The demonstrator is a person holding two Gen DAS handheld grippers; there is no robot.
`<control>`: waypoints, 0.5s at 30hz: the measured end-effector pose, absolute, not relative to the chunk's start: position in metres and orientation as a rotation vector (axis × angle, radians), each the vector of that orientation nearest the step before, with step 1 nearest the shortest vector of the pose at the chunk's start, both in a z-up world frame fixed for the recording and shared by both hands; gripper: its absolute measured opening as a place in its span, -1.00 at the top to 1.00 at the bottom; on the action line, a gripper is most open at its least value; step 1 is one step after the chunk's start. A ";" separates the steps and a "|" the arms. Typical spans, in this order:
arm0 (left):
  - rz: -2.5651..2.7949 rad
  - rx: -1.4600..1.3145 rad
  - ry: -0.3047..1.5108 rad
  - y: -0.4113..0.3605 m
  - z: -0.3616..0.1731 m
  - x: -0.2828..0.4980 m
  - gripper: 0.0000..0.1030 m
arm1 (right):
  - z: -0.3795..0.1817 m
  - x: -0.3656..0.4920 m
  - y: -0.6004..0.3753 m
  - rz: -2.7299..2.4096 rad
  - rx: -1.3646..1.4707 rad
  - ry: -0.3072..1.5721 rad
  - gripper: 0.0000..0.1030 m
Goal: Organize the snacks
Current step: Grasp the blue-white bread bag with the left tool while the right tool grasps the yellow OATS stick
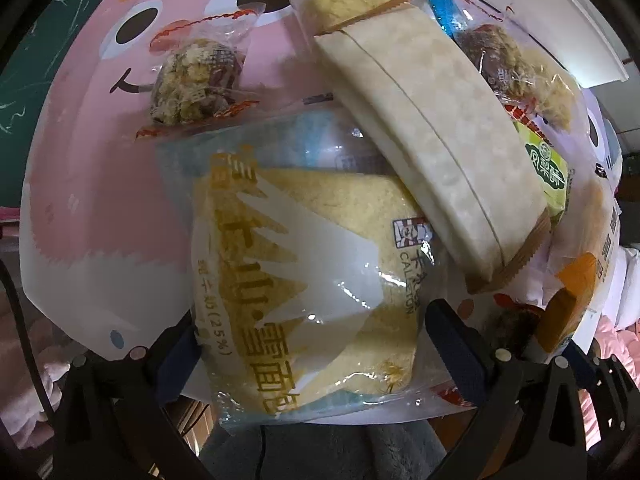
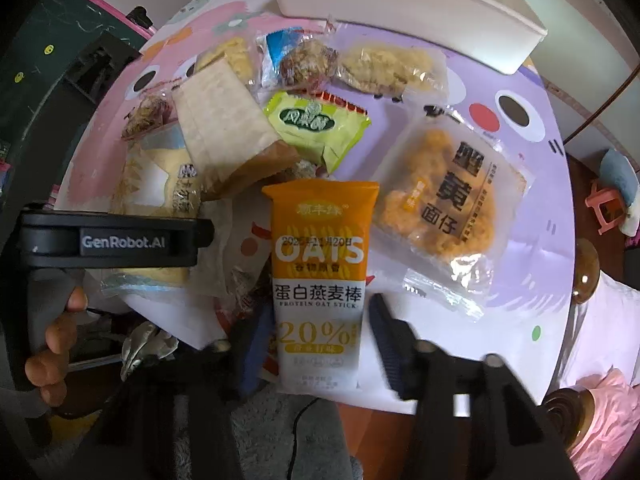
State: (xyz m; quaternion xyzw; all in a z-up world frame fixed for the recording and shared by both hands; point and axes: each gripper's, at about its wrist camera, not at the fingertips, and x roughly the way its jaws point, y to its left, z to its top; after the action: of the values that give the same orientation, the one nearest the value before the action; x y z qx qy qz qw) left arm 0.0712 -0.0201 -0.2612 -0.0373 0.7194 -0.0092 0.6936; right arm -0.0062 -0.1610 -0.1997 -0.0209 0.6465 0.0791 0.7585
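My left gripper [image 1: 312, 340] is open, its fingers on either side of a clear bag of yellow bread [image 1: 304, 280] lying on the pink table mat. A long beige cracker pack [image 1: 432, 152] lies across the bag's far corner. My right gripper [image 2: 316, 340] is open around an orange and white oat stick pack [image 2: 320, 272] on the table; the jaws stand a little apart from its sides. The left gripper's body [image 2: 116, 240] shows in the right wrist view, over the bread bag [image 2: 156, 188].
A white bin [image 2: 404, 12] stands at the table's far edge. Other snacks lie about: a green pack [image 2: 316, 128], an orange noodle pack [image 2: 444, 196], nut clusters [image 1: 192, 80], crumbly bars [image 2: 384, 68]. The table's front edge is just below both grippers.
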 end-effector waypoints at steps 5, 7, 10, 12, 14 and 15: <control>-0.046 -0.079 1.575 -0.014 -0.252 0.059 -0.77 | -0.200 -0.007 -0.164 0.179 -0.019 1.400 0.26; -0.056 -0.091 1.572 -0.013 -0.250 0.058 -0.72 | -0.198 -0.008 -0.166 0.185 -0.011 1.388 0.30; -0.060 -0.098 1.572 -0.006 -0.246 0.055 -0.68 | -0.190 -0.009 -0.168 0.204 0.005 1.363 0.31; -0.066 -0.086 1.577 -0.005 -0.242 0.051 -0.67 | -0.182 -0.011 -0.169 0.213 0.006 1.342 0.31; -0.071 -0.071 1.577 -0.004 -0.235 0.046 -0.66 | -0.174 -0.012 -0.171 0.221 0.007 1.323 0.31; -0.074 -0.060 1.571 -0.004 -0.229 0.042 -0.66 | -0.170 -0.012 -0.172 0.223 0.011 1.316 0.31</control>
State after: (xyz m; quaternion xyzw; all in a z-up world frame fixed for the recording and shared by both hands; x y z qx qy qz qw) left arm 0.0417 -0.0040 -0.2288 -0.0272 0.7069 -0.0333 0.7060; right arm -0.0124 -0.1722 -0.1700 0.0050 0.6101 0.1034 0.7855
